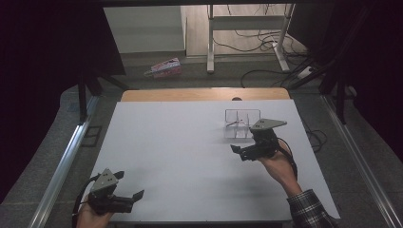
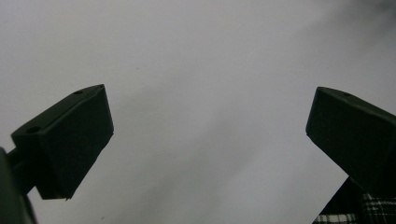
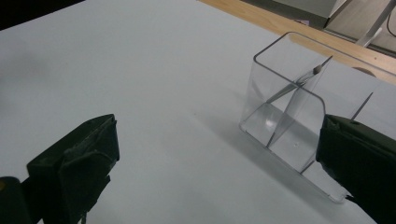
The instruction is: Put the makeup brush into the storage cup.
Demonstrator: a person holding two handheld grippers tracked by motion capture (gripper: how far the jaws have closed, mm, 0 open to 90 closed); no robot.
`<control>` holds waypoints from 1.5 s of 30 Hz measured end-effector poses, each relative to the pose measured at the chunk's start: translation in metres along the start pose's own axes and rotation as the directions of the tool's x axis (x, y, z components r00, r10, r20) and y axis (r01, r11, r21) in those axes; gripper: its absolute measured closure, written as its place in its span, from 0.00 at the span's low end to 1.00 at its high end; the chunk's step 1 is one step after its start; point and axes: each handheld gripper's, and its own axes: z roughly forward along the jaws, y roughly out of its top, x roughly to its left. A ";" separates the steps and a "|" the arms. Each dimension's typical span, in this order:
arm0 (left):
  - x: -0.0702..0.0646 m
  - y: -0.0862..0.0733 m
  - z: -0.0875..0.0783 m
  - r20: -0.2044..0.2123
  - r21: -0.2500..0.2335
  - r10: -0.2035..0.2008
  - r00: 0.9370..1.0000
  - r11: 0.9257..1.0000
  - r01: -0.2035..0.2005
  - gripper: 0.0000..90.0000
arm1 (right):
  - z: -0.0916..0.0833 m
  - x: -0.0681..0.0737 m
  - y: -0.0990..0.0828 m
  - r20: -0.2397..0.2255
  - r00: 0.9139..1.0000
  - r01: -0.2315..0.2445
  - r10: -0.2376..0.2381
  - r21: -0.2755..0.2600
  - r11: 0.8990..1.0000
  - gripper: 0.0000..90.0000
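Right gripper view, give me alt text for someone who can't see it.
A clear plastic divided organizer stands on a white table, with a thin stick leaning inside one compartment. The right gripper has its two black jaws wide apart in the foreground, holding nothing, the organizer just beyond the right-hand jaw.

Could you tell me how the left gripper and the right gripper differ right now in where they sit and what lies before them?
The left gripper sits at the table's near left edge; the right gripper is farther up, at the right. The left gripper faces bare white table; the right gripper has the clear divided box close by, a thin stick leaning inside it. Both are open and hold nothing.
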 end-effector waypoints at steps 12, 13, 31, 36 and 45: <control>0.000 0.000 0.000 0.000 -0.002 -0.002 1.000 1.000 0.002 0.01 | -0.001 0.009 -0.011 -0.016 1.000 -0.002 0.002 0.002 1.000 0.00; 0.000 0.000 0.000 0.001 -0.003 -0.001 1.000 1.000 0.001 0.01 | -0.001 0.010 -0.011 -0.018 1.000 -0.001 0.001 0.002 1.000 0.00; 0.000 0.000 -0.001 0.004 -0.008 -0.001 1.000 1.000 0.001 0.01 | -0.008 0.026 -0.028 -0.046 0.999 0.013 -0.012 0.021 1.000 0.00; 0.001 0.000 -0.001 0.004 -0.010 -0.002 1.000 1.000 0.002 0.01 | -0.012 0.030 -0.032 -0.056 0.998 0.012 -0.010 0.026 1.000 0.00; 0.000 0.000 -0.001 0.009 -0.015 0.000 1.000 1.000 0.000 0.01 | -0.023 0.034 -0.039 -0.055 0.998 0.012 -0.010 0.029 1.000 0.00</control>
